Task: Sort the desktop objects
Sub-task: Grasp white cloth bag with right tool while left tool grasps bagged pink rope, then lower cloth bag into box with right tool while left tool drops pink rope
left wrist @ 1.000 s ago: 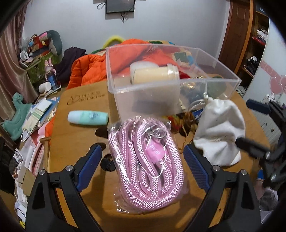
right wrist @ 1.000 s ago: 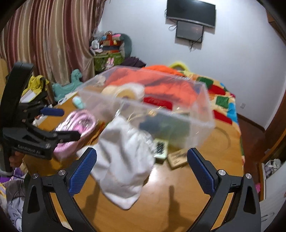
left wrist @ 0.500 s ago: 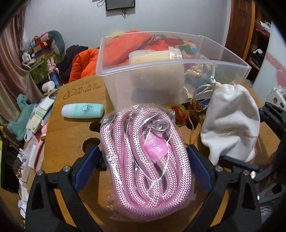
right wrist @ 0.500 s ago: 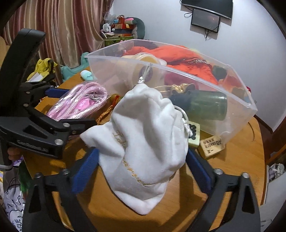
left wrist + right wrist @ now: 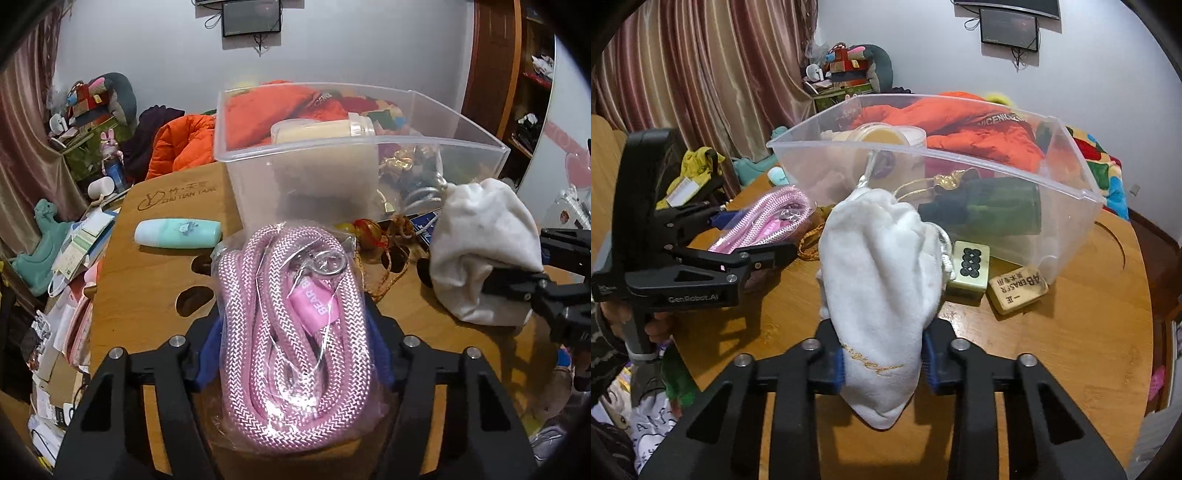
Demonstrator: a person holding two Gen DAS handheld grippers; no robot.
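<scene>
Both grips are made: left gripper (image 5: 293,354) clenched on the bagged pink rope (image 5: 295,332), right gripper (image 5: 884,363) on the white pouch (image 5: 882,280) — both near the clear bin (image 5: 960,162). Lift straight, clear the rim, then release inside.

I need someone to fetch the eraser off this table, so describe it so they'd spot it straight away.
Start at the clear plastic bin on the round wooden table. At the foot of its near corner lie two small blocks side by side, to the right of the white pouch. The eraser is the tan one printed "AB ERASER"; the mahjong tile beside it is greenish with black circles.
</scene>
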